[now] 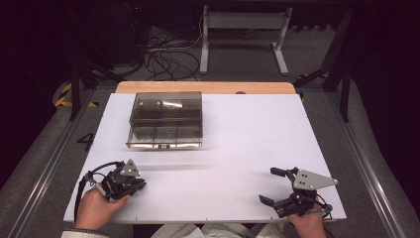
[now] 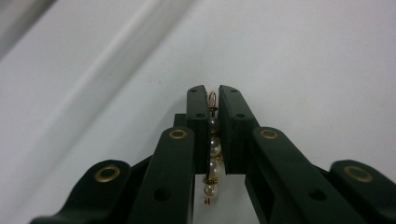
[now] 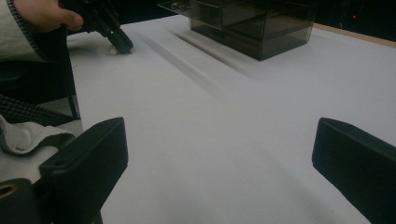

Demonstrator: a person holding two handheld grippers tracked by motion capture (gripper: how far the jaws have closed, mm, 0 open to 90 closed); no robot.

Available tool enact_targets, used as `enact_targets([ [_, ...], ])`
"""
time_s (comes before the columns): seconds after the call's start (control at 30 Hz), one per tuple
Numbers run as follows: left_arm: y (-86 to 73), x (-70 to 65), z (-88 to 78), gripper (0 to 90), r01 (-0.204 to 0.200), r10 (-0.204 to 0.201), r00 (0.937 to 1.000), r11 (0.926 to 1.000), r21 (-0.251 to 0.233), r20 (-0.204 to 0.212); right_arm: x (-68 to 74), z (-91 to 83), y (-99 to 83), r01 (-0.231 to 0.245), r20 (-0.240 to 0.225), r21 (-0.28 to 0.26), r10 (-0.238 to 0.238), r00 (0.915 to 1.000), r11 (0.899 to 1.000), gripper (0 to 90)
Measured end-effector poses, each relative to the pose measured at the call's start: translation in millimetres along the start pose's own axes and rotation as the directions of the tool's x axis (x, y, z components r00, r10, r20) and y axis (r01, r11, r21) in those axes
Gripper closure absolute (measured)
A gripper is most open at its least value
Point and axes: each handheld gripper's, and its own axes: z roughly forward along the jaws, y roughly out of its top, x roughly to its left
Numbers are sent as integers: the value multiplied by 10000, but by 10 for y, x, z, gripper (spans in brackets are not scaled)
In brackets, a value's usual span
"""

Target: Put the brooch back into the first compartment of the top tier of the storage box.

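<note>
Two black jaws of the left gripper [image 2: 212, 100] are pressed together on a string of pearls [image 2: 212, 154], a short piece with white beads on gold wire and a small gold ring at the top that pokes out between the tips. In the high view this gripper [image 1: 136, 184] sits low over the white table [image 1: 237, 139] near its front left corner, tilted down toward the surface, so the pearls are at the table, pinched between the pads rather than lying free. The right gripper [image 3: 219, 154] rests near the front right corner with its jaws wide apart and nothing between them; in the high view it [image 1: 270, 191] is well apart from the left one.

A smoky clear plastic box with compartments [image 1: 166, 119] stands at the back left of the table, well beyond the left gripper. It looks the likely place for the pearls.

To do this step well, the grip should stay firm and steady, since the beads are round and slippery and only a narrow strip of them is caught. I would lift straight up, slowly, so the hanging lower beads do not drag or swing. Whether the box is lidded or open on top is hard to tell, so the free gripper may be needed there.
</note>
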Motion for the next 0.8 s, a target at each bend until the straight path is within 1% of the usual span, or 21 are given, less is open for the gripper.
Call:
enact_targets([
  [0.2,1,3,-3,841,-4,4,10000,10000,-1,-18,2,-2,0,9,-6,-1,-9,10000,10000,40],
  [0.3,-5,2,-20,841,48,-50,9997,10000,-59,-233,3,-2,1,21,1,2,-21,10000,10000,40],
  [0.37,-11,3,-47,841,166,-171,9997,9993,-345,-148,4,-3,1,32,7,2,-32,10000,10000,40],
  [0.47,-6,0,-100,841,183,-198,9996,9972,-722,-211,4,-3,1,40,14,1,-40,10000,10000,40],
  [0.57,-4,-2,-162,841,219,-252,9993,9935,-1117,-285,5,-5,1,52,17,9,-52,10000,10000,40],
  [0.63,-8,2,-202,841,281,-334,9988,9895,-1419,-352,5,-5,1,54,19,1,-54,10000,10000,40],
  [0.7,-20,16,-228,841,441,-491,9985,9835,-1756,-243,5,-5,1,49,18,-4,-49,10000,10000,40],
  [0.8,-37,30,-257,841,568,-619,9979,9764,-2085,-179,6,-4,1,58,27,16,-58,10000,10000,40],
])
